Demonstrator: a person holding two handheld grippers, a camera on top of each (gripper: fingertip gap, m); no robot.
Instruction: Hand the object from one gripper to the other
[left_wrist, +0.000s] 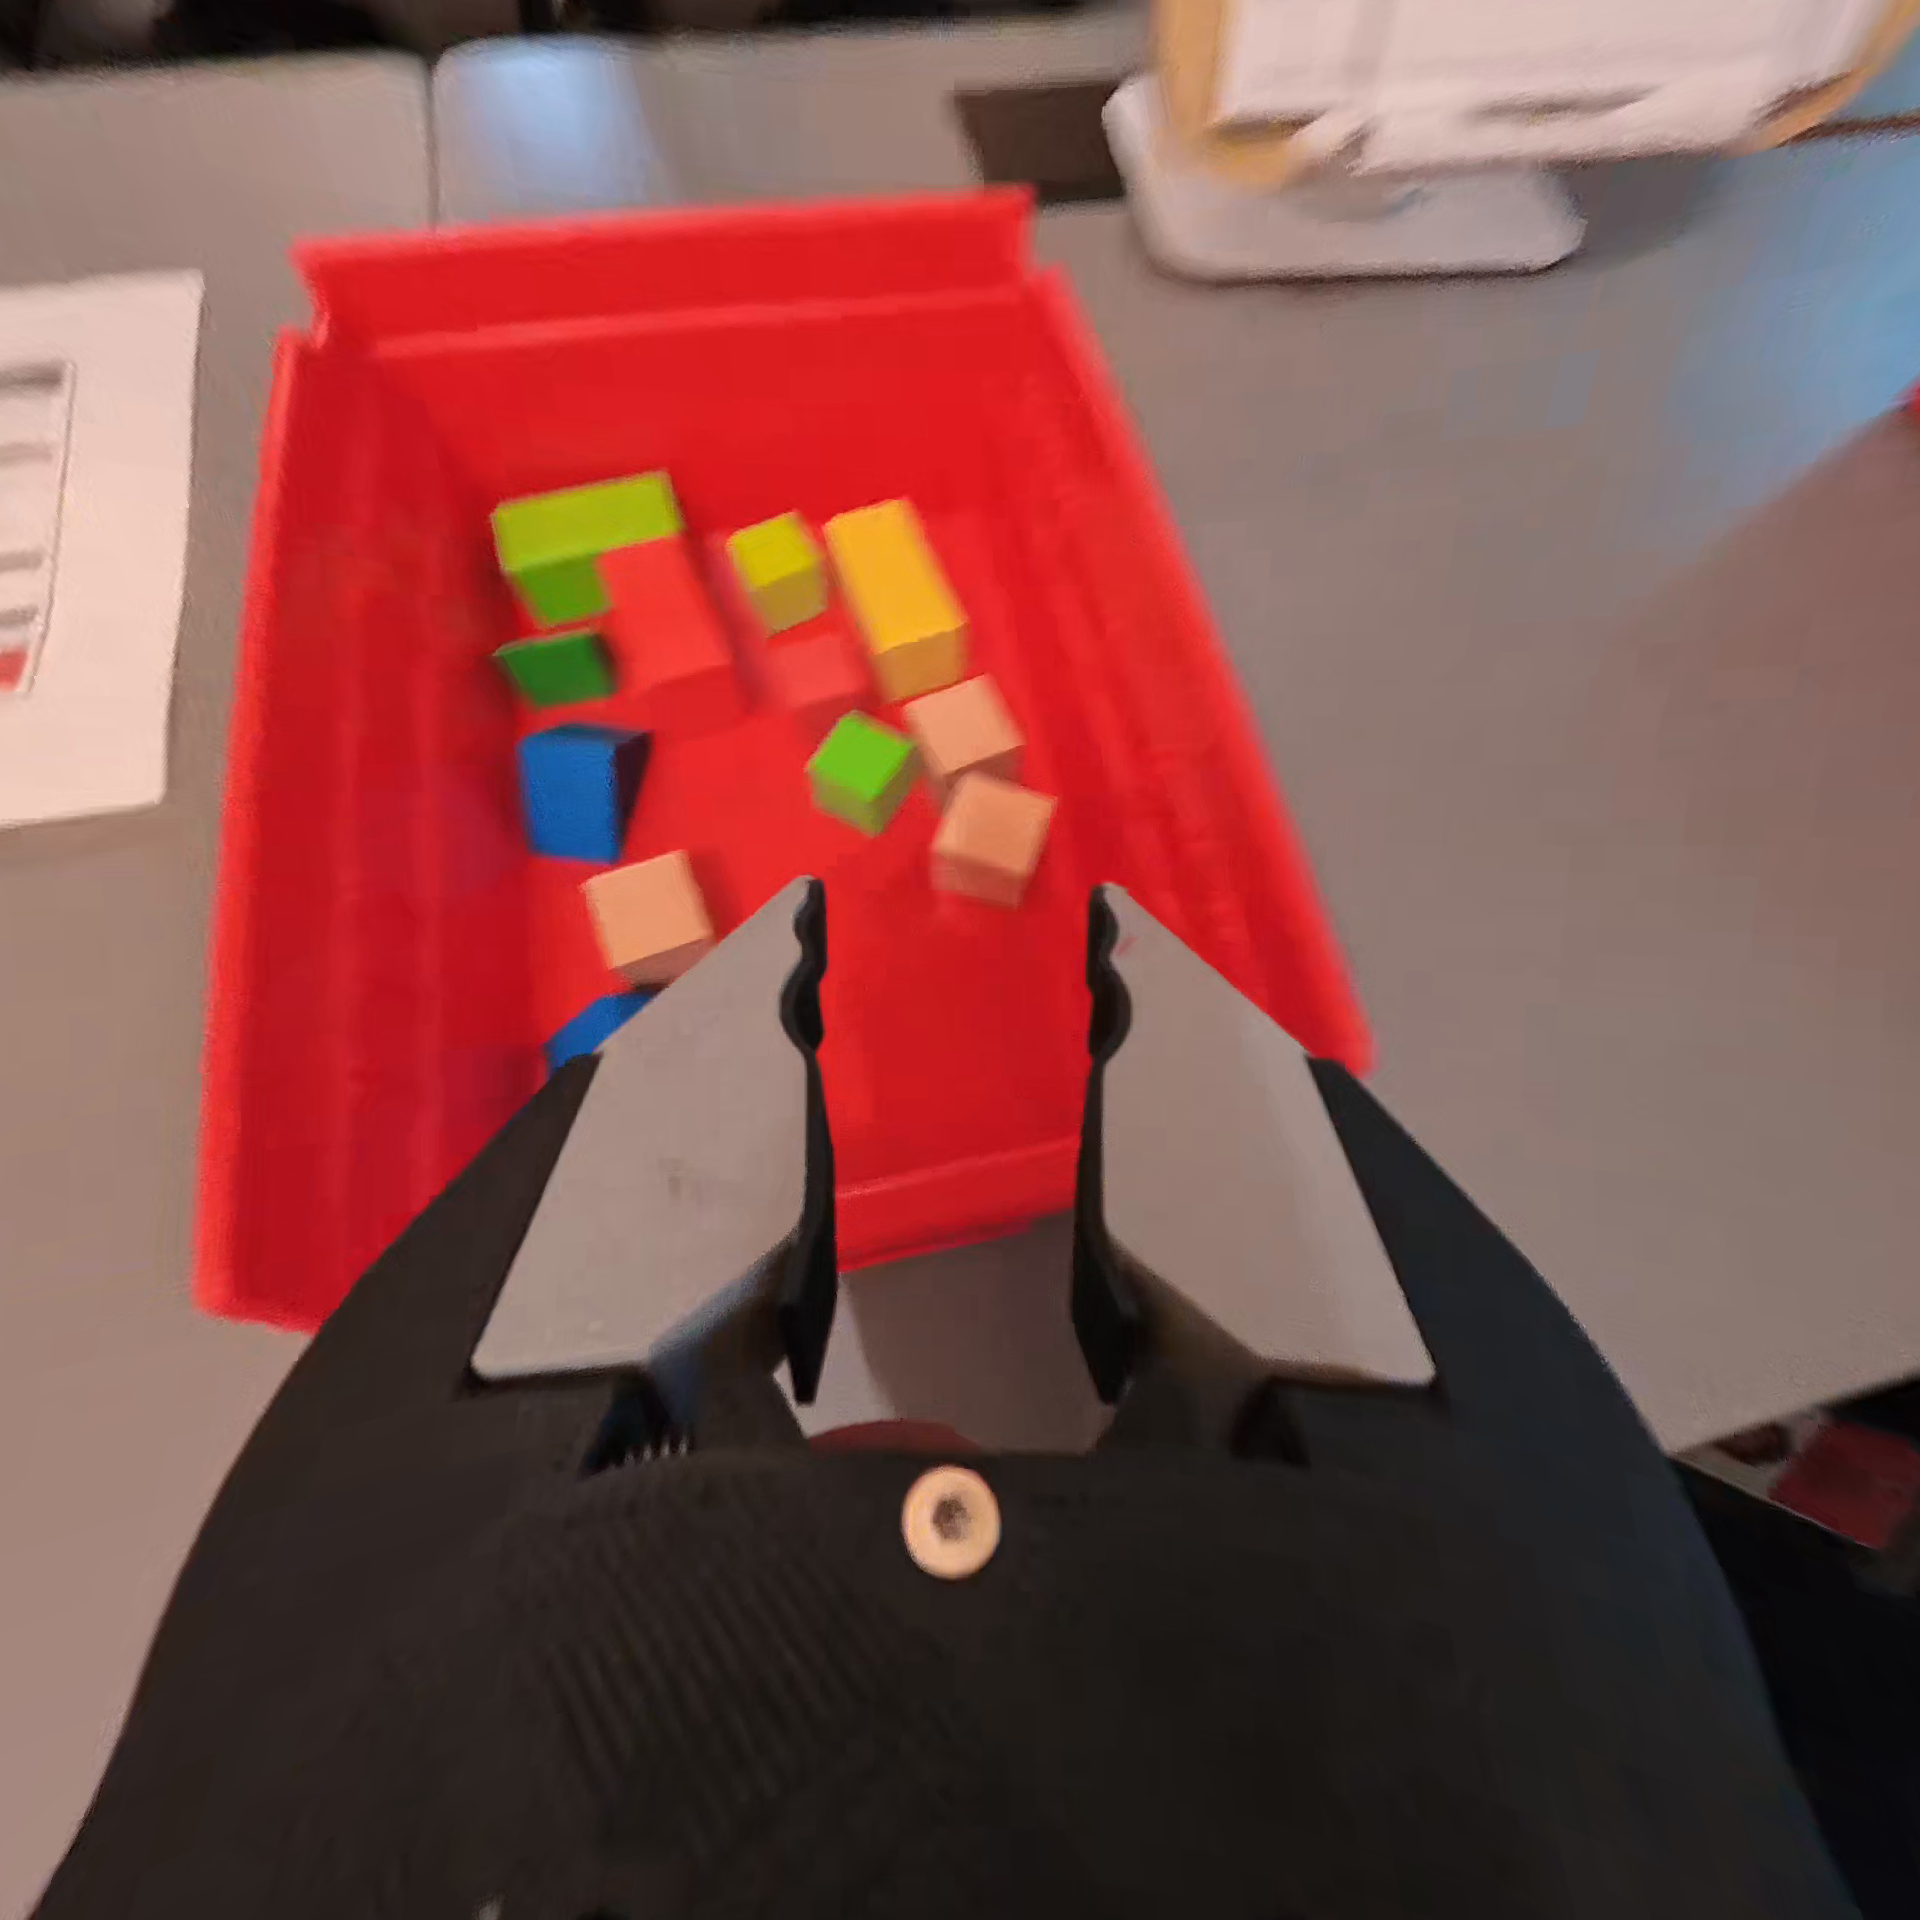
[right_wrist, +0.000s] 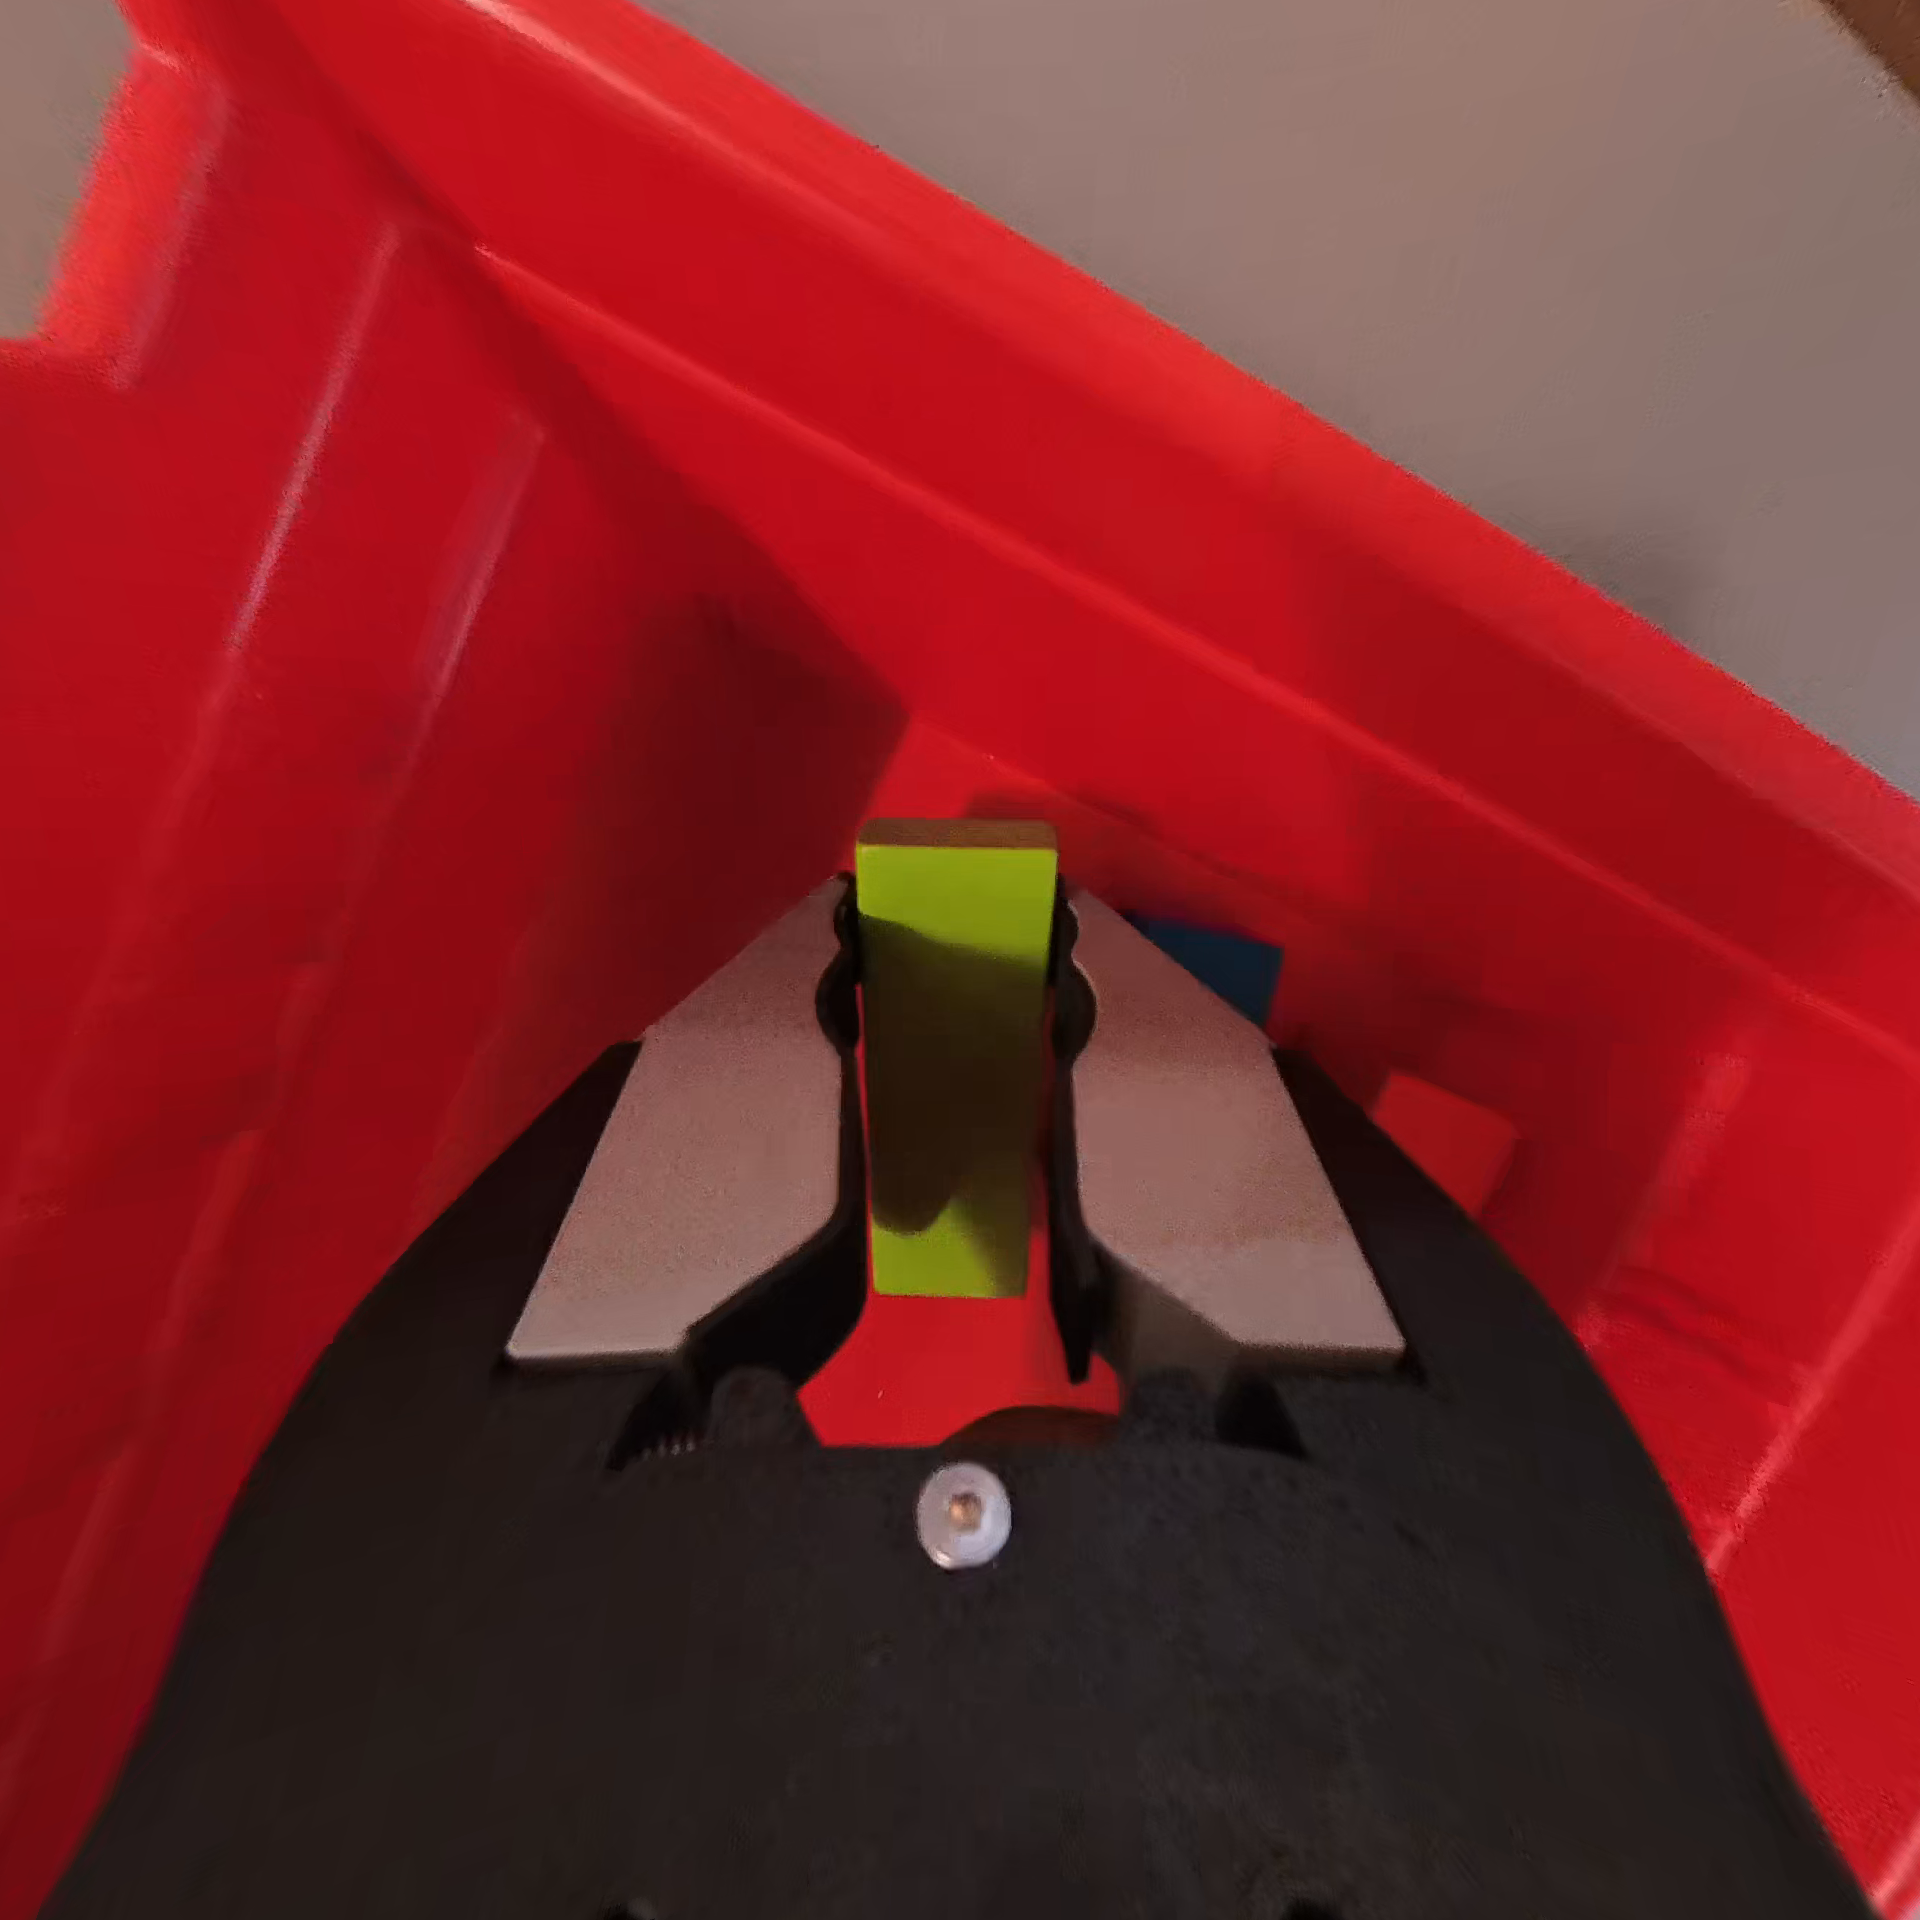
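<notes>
Lime-green block (right_wrist: 951, 1039) sits pinched in the right gripper (right_wrist: 954, 935), both pads pressing its long side faces; long axis runs along the fingers, far end poking just past the tips, low inside a red bin (right_wrist: 1143, 540) near its wall.

Largest first: grey surface (left_wrist: 1558, 727) carries a red bin (left_wrist: 343, 831) in the left wrist view, holding loose blocks toward its far and middle parts: green, yellow (left_wrist: 899, 592), blue (left_wrist: 577, 795), tan (left_wrist: 987, 847). White paper (left_wrist: 94, 540) lies at the surface's left edge.

Left gripper (left_wrist: 951, 935) hovers above that bin's near end, jaws spread, nothing between them.

Neither gripper shows in the other's view, so which way the block lies from the left jaws can't be told. Judgement: handover seems already done, block in the right; a return pass would need the exposed far end, the only free part.
</notes>
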